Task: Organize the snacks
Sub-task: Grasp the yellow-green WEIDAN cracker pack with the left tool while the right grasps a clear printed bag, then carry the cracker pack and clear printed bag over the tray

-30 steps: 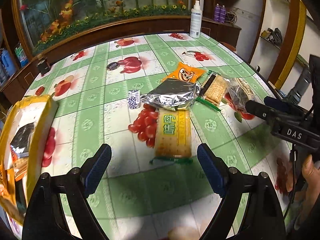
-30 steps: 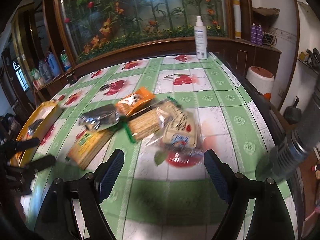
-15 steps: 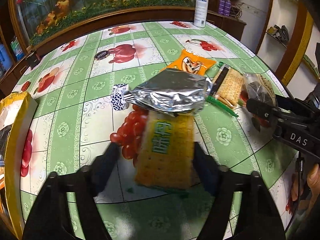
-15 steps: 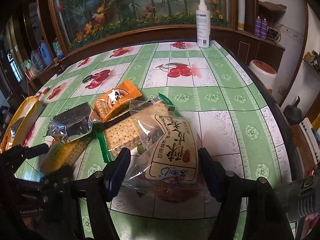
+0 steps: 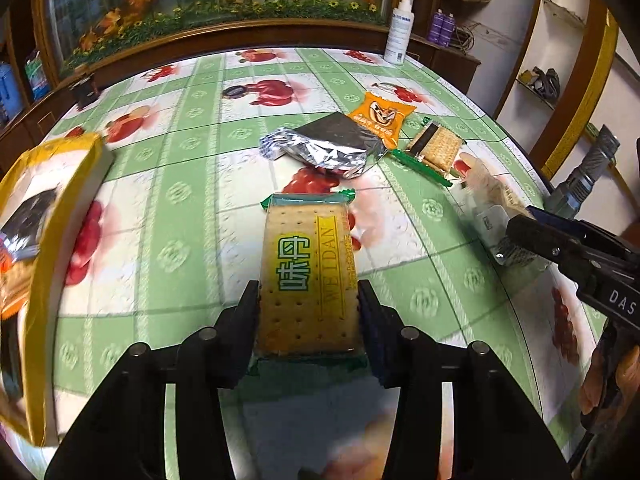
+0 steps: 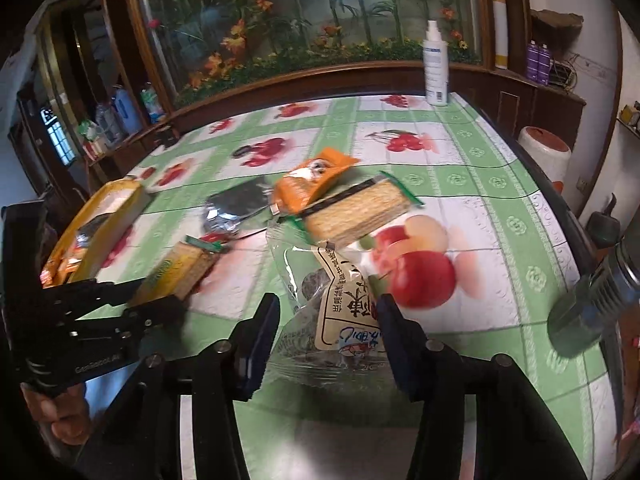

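The left tool (image 5: 308,304) has just been closing, and its two dark fingers now press on the long sides of a yellow cracker packet (image 5: 310,276) printed with green characters; the packet's far end with its green sealed edge juts out ahead of the fingers, above the middle of the worktop (image 5: 192,184), which wears a green and white cloth with fruit prints. In the right wrist view the same packet (image 6: 180,270) sits gripped in the left tool (image 6: 132,300), with the person's hand (image 6: 60,416) on the handle below.

The right tool (image 6: 328,320) has likewise just been closing, and its fingers are clamped on a clear snack bag (image 6: 340,308) with a cream label, near the worktop's right edge; the film bunches between the pads.

Further toward the far edge lie a crumpled silver foil pouch (image 5: 328,148), an orange snack packet (image 5: 380,114) partly overlapping it, and a green-trimmed cracker pack (image 5: 434,150) just to the right of them. A yellow-rimmed tray (image 5: 64,216) with several snacks already inside stands at the worktop's left edge. A white spray bottle (image 6: 436,68) stands upright at the far right corner, against the wooden frame of a flower display
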`<action>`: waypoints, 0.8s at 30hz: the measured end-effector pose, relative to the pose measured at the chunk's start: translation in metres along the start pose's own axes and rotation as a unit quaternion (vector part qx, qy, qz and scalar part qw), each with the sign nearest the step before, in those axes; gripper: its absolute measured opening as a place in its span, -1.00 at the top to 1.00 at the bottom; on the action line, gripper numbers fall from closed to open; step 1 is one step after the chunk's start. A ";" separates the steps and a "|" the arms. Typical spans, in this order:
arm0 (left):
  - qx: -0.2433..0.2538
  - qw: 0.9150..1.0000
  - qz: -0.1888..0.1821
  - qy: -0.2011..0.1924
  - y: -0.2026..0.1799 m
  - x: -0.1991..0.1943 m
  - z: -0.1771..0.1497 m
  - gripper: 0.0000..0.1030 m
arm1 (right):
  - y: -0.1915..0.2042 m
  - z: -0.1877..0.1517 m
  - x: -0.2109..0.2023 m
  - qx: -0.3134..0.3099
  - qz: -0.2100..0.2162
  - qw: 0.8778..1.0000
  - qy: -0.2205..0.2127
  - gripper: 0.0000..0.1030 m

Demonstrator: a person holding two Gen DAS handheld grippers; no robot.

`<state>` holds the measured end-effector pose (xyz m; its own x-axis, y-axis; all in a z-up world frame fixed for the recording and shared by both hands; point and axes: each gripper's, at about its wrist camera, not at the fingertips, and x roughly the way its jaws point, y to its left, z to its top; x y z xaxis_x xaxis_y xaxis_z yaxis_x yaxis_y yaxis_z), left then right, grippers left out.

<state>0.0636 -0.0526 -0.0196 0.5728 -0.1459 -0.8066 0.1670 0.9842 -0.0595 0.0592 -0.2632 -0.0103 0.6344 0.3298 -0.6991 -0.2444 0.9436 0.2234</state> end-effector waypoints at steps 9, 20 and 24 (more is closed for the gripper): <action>-0.034 0.999 0.003 -0.009 0.034 -0.039 -0.036 0.14 | 0.035 -0.015 -0.007 -0.024 -0.001 1.000 0.006 0.39; -0.058 0.998 -0.003 -0.025 0.053 -0.061 -0.041 0.14 | 0.063 -0.022 -0.008 -0.180 0.025 0.983 0.004 -0.60; -0.058 0.998 -0.004 -0.029 0.054 -0.065 -0.039 0.14 | 0.074 -0.024 0.009 -0.282 0.023 0.959 0.028 -0.66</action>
<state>0.0036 0.0136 0.0064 0.6178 -0.1554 -0.7708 0.0791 0.9876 -0.1357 0.0287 -0.1908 -0.0162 0.5769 0.3542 -0.7361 -0.6388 0.7572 -0.1362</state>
